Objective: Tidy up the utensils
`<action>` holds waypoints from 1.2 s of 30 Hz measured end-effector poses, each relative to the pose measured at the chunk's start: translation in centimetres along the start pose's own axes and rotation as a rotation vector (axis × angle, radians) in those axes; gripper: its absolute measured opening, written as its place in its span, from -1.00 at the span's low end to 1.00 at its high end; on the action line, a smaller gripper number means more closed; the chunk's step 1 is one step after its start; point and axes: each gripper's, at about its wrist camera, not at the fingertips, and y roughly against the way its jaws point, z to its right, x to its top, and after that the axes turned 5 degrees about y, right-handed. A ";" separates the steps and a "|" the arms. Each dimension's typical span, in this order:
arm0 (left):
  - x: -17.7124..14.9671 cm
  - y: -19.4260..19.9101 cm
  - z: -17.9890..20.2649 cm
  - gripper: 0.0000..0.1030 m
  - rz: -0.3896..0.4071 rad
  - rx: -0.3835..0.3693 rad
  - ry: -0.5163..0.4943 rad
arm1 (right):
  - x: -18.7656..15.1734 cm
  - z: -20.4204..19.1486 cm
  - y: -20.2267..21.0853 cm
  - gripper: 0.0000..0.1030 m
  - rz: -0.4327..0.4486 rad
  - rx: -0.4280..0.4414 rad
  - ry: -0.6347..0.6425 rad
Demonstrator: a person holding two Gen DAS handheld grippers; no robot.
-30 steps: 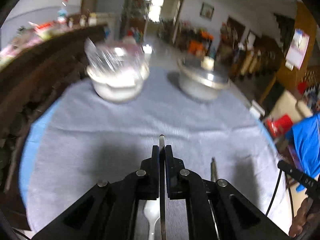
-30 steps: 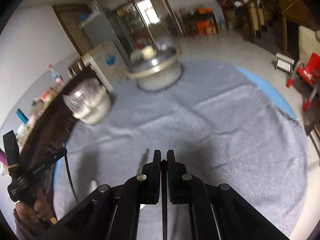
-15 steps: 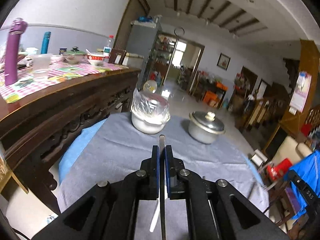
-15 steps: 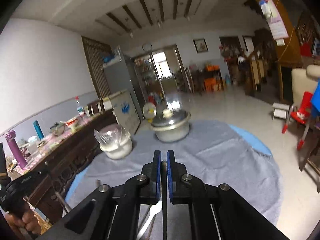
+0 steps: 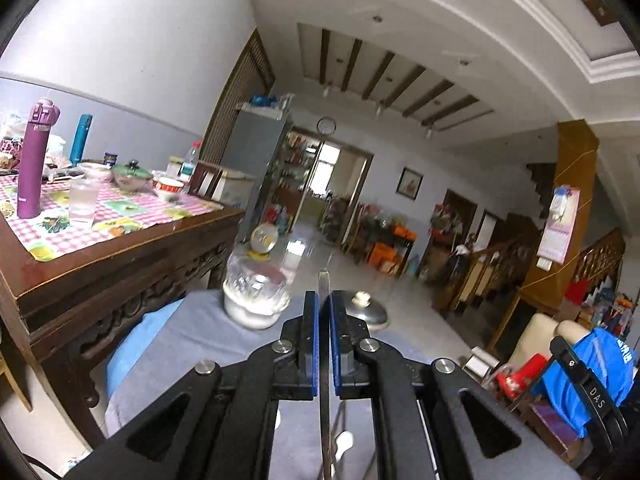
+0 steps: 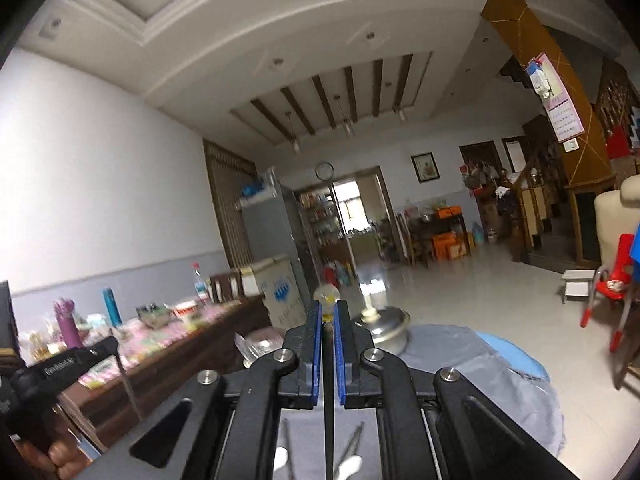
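Both grippers have swung up off the grey cloth-covered table, left gripper clenched on a thin metal utensil handle, right gripper clamped on a dark slim utensil handle, so both pieces look lifted, ready for sorting.

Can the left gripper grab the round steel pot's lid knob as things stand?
Probably not yet. The left gripper is shut on a thin flat metal utensil that sticks out past its fingers, so it has no free grip. The path to the lidded round steel pot ahead looks unobstructed.
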 end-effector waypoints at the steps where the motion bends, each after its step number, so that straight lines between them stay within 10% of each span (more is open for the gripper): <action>1: 0.0 0.1 0.3 -0.90 0.013 -0.007 0.002 | 0.2 -0.3 0.1 -0.87 0.010 0.009 -0.006; 36: -7.5 -4.0 -0.5 -0.90 -0.127 0.034 -0.010 | -6.3 -1.4 -1.8 -0.87 -0.243 0.116 0.024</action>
